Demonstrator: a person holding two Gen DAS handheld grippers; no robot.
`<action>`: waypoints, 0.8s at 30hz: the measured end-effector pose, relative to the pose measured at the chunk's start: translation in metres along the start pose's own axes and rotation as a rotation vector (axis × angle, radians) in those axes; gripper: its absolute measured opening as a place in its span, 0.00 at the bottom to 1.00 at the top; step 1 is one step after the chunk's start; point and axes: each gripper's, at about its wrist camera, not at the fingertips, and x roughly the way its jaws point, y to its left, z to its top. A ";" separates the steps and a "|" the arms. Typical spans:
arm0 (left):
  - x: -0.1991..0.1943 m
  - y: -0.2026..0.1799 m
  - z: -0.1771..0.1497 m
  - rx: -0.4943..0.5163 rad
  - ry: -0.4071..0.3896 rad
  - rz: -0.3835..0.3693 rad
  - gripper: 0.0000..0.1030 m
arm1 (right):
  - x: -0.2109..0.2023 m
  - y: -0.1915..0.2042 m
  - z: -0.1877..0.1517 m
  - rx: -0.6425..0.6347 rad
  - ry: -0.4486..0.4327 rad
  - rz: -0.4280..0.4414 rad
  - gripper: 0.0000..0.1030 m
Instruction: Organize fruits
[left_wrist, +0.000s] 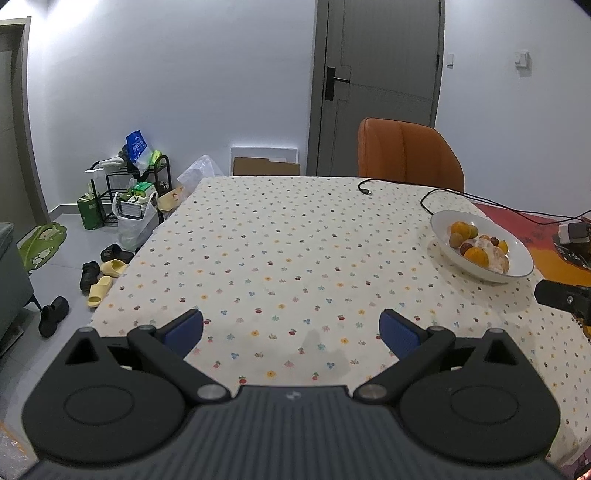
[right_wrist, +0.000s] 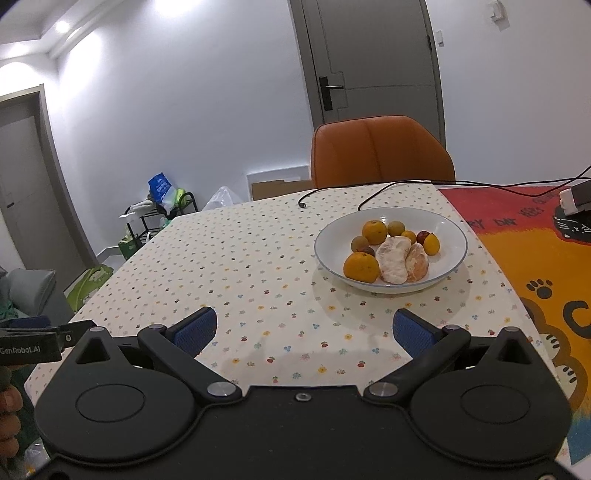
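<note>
The fruit sits heaped in a white bowl (right_wrist: 391, 284) on the right part of the desk (right_wrist: 240, 258), just left of a red and orange mat (right_wrist: 535, 266). Nearest lie a whole orange (right_wrist: 361, 267) and two peeled citrus pieces (right_wrist: 395, 264) touching it; smaller round fruit (right_wrist: 431, 244) crowds the far side.

The right tool (right_wrist: 303, 330) hovers near the bowl's near rim, jaws wide and empty. The left tool (left_wrist: 291, 328) is well to the left over bare cloth, jaws also wide and empty.

The peeled pieces are likely soft: a hard pinch could crush or split them. Round fruit may roll away under a closing jaw, nudging neighbours over the shallow rim. Pushing the rim could slide the bowl on the cloth. A black cable (right_wrist: 369, 195) lies just beyond the bowl and could snag a far reach.
</note>
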 end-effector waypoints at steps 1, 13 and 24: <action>0.000 -0.001 0.000 0.001 0.001 0.000 0.98 | 0.000 0.000 0.000 0.000 0.000 -0.001 1.00; 0.002 -0.003 -0.001 0.008 0.011 -0.002 0.98 | 0.001 0.000 0.000 -0.004 -0.001 -0.002 1.00; 0.003 -0.004 -0.002 0.014 0.017 -0.008 0.98 | -0.002 0.001 0.001 -0.001 -0.012 -0.002 1.00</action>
